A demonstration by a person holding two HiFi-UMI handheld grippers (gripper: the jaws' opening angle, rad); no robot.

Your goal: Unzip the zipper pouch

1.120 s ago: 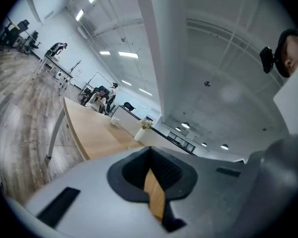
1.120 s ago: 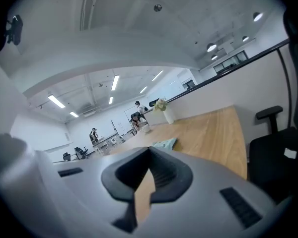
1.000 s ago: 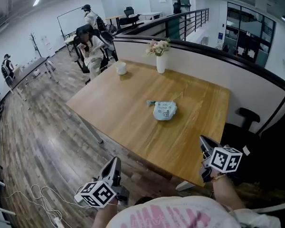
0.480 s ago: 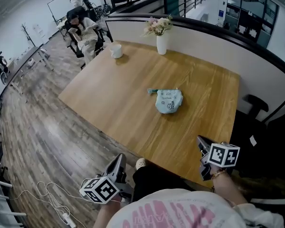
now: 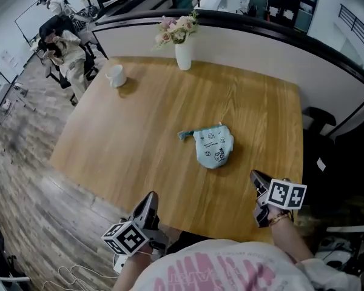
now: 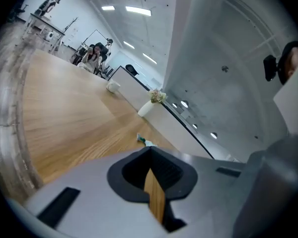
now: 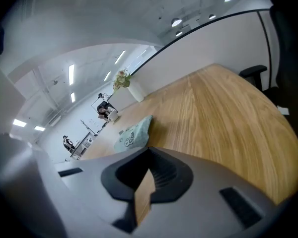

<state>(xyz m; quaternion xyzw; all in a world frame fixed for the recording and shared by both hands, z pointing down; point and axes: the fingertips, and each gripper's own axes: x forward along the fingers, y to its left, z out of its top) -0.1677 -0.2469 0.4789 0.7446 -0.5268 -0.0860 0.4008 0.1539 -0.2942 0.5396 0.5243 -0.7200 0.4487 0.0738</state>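
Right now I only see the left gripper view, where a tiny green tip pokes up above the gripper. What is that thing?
Observer: It is one end of a pale blue zipper pouch, which lies flat in the middle of the table with nothing touching it.
Operator: And where is the other gripper?
Observer: The right gripper hovers by the table's near right corner, short of the pouch. Its jaws are together and empty.

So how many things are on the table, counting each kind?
pouch: 1
cup: 1
vase with flowers: 1
Total: 3
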